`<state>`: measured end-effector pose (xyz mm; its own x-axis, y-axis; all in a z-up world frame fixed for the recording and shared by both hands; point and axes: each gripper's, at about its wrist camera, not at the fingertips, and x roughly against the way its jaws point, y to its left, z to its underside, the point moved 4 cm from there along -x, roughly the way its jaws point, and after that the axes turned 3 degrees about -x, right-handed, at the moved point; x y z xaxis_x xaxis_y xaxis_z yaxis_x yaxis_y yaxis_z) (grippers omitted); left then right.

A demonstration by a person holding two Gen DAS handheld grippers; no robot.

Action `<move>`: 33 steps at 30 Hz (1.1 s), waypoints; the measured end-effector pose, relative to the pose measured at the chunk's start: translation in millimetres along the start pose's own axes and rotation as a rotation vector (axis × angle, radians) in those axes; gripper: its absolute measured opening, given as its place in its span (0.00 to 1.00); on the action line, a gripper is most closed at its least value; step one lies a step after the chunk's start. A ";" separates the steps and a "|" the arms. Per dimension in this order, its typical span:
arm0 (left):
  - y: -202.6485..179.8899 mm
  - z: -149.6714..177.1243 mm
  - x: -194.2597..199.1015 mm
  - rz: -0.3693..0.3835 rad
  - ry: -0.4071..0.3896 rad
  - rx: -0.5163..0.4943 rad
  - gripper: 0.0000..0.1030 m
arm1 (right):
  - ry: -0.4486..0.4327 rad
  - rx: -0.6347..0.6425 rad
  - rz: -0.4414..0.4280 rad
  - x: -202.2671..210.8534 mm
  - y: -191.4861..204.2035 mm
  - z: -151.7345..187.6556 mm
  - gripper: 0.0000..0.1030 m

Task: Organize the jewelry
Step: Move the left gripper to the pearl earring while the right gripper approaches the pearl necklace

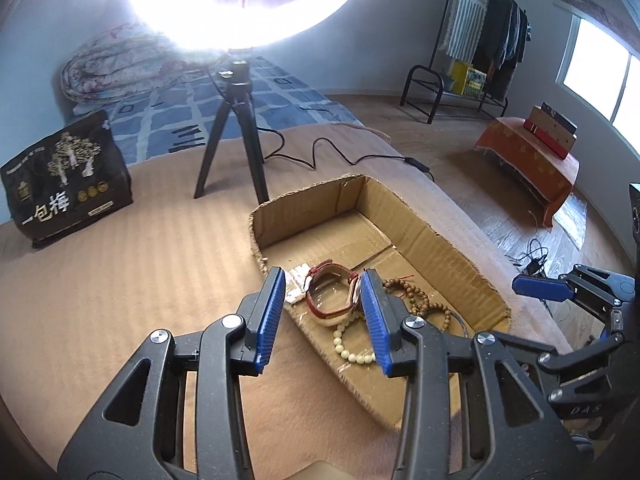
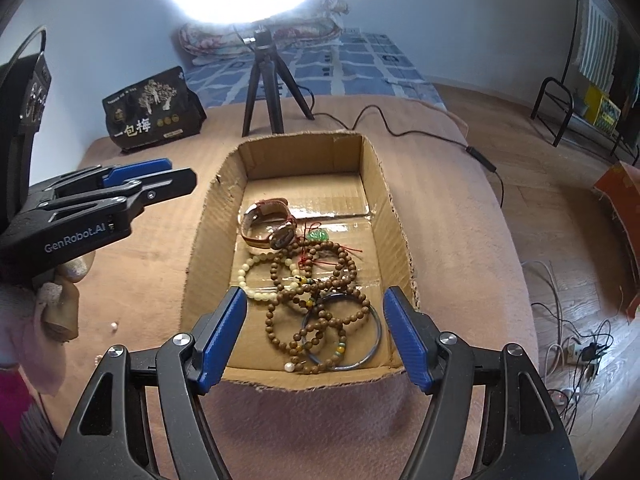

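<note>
An open cardboard box (image 2: 384,184) sits on the brown bed cover and also shows in the left wrist view (image 1: 444,252). Inside lie a red-strapped watch (image 2: 269,227), a pale bead bracelet (image 2: 256,276), brown wooden bead strands (image 2: 320,300), a dark bangle (image 2: 374,344) and a small green pendant (image 2: 318,235). The watch (image 1: 332,296) and pale beads (image 1: 352,350) show in the left wrist view too. My left gripper (image 1: 324,320) is open and empty above the box's near left edge. My right gripper (image 2: 316,336) is open and empty over the box's near end.
A ring light on a black tripod (image 2: 266,92) stands behind the box, with its cable (image 2: 440,136) running right. A black snack bag (image 2: 152,110) stands at the back left. A small pearl (image 2: 115,325) lies on the cover left of the box. The bed edge drops to the floor at right.
</note>
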<state>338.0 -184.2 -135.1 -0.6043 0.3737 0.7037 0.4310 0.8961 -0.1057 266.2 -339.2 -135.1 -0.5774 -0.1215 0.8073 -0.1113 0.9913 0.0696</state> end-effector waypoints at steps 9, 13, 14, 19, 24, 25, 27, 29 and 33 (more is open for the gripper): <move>17.1 23.3 57.9 -0.037 -0.019 -0.030 0.38 | -0.084 0.010 -0.026 34.3 18.2 7.3 0.68; 30.0 42.3 82.0 -0.053 -0.014 -0.024 0.38 | -0.125 0.040 -0.047 46.0 32.1 13.7 0.68; 35.2 49.4 89.0 -0.055 -0.011 -0.015 0.38 | -0.132 0.056 -0.054 48.2 37.7 16.4 0.68; 56.4 79.7 110.5 -0.079 0.007 0.014 0.38 | -0.108 0.120 -0.095 50.8 63.5 30.7 0.71; 74.7 110.6 117.5 -0.097 0.045 0.036 0.38 | -0.058 0.181 -0.138 45.7 89.1 50.5 0.72; 76.5 115.0 117.4 -0.094 0.051 0.040 0.38 | -0.038 0.196 -0.155 41.9 96.6 56.2 0.72; 80.4 124.2 115.2 -0.086 0.065 0.045 0.38 | -0.011 0.213 -0.176 37.0 105.9 65.5 0.72; 80.6 132.4 112.6 -0.069 0.079 0.046 0.38 | 0.024 0.227 -0.204 28.7 117.4 76.1 0.72; 77.7 146.8 102.1 -0.034 0.114 0.036 0.35 | 0.064 0.255 -0.233 17.6 133.5 93.4 0.72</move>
<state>211.5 -41.3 -174.5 -0.5373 0.3147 0.7825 0.3858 0.9167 -0.1038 165.6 -213.6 -166.4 -0.4619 -0.3321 0.8224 -0.4374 0.8920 0.1146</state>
